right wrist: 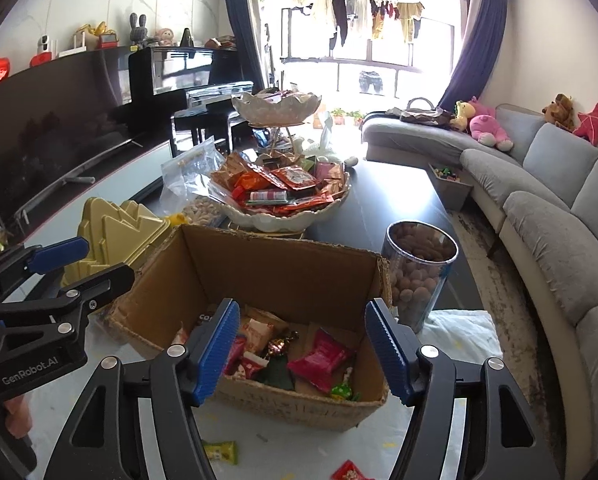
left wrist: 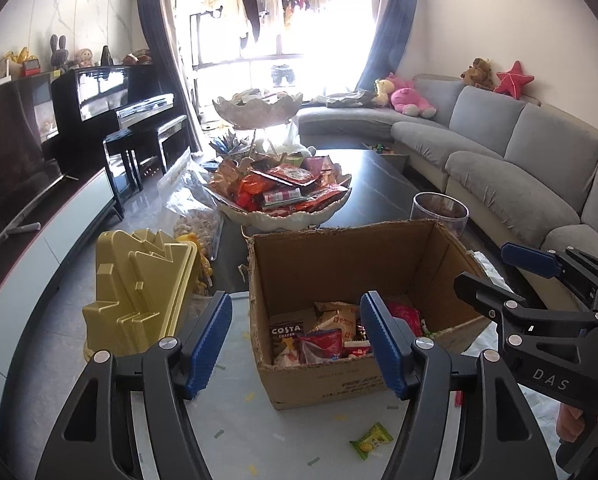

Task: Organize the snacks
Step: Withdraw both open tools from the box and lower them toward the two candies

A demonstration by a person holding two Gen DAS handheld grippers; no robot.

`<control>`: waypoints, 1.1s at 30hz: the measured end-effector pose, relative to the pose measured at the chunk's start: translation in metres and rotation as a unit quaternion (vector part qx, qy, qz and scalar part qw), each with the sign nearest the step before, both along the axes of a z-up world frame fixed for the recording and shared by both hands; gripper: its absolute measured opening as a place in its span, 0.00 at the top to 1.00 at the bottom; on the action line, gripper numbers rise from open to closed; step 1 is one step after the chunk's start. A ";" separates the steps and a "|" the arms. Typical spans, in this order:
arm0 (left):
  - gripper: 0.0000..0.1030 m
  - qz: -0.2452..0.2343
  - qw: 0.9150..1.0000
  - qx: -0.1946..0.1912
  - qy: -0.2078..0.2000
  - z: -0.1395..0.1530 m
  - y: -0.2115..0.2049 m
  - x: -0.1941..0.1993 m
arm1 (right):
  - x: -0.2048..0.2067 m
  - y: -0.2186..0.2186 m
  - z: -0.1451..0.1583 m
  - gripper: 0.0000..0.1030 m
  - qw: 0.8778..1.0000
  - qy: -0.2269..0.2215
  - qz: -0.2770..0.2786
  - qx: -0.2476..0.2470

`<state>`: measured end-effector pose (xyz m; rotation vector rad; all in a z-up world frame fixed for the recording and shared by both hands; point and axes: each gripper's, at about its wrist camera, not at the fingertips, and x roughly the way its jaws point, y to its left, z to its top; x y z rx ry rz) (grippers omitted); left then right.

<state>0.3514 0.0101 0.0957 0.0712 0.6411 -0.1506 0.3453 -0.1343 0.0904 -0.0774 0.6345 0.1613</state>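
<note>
Left wrist view: my left gripper [left wrist: 297, 344] hangs w/ jaws spread wide and nothing between them, just above the near-left corner of the cardboard box [left wrist: 379, 380]. Box still holds loose snacks: a Costa coffee sachet [left wrist: 287, 334], a red packet [left wrist: 321, 346], beige wrapped ones behind. A green candy [left wrist: 371, 440] lies on the white table outside the box, near side. Gold castle-shaped tin [left wrist: 139, 296] sits left of the box; the two-tier shell dish [left wrist: 283, 208] beyond it is already heaped w/ packets. Right gripper [left wrist: 511, 276] shows at right edge, jaws apart, empty. Right wrist view: the right gripper [right wrist: 301, 348] is also released, over the box's near wall [right wrist: 299, 404], w/ a pink packet [right wrist: 321, 360] and a foil-wrapped candy [right wrist: 279, 346] straight ahead below. Clear jar of nuts [right wrist: 417, 272] stands touching or just beside the box's right corner. Another green candy [right wrist: 221, 451] and a red packet [right wrist: 349, 472] lie on the table in front. I judge the step is picking from the box; best to go for the pink packet, drop straight down clear of the wall, pinch one packet by its crimped edge, not two.
</note>
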 end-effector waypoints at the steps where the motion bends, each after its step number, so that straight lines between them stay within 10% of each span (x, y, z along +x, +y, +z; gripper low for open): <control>1: 0.35 0.000 1.000 -0.001 0.001 0.000 0.000 -0.004 | -0.004 0.000 0.000 0.35 1.000 -0.001 0.003 -0.001; 33: 0.28 -0.021 1.000 -0.009 0.019 -0.040 -0.025 -0.094 | -0.095 -0.028 -0.036 0.30 0.999 0.020 -0.026 0.013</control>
